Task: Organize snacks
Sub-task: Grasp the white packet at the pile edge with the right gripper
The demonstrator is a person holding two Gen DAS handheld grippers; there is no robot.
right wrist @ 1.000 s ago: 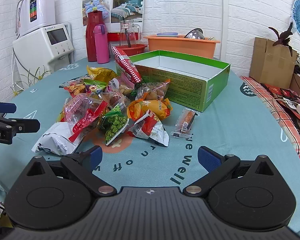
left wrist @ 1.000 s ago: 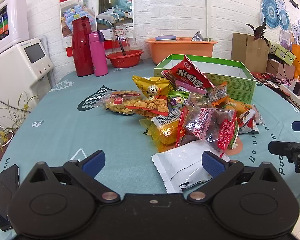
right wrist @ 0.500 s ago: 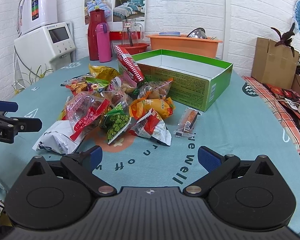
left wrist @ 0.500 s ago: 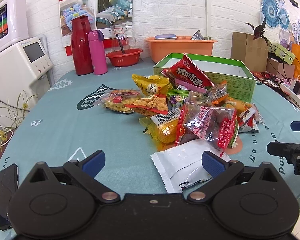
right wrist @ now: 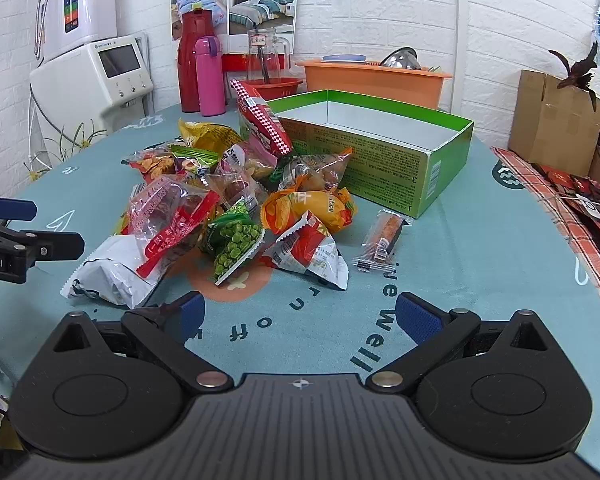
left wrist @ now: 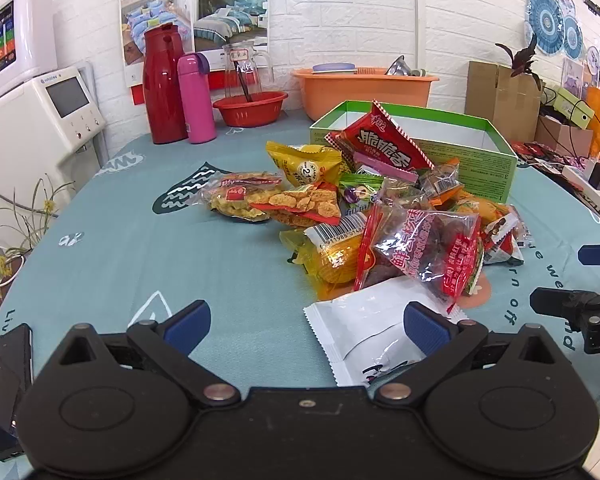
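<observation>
Your left gripper (left wrist: 306,322) hovers wide open over the teal tablecloth (left wrist: 140,248), its right pad above the near corner of a white packet (left wrist: 364,328). Your right gripper (right wrist: 300,316) is spread wide too, holding nothing. The snack pile (right wrist: 236,208) lies heaped against the green box (right wrist: 380,152), on the side nearest you; a red packet (right wrist: 260,118) leans on the box's wall, and a slim orange stick snack (right wrist: 382,240) lies apart, just off the box's near corner.
</observation>
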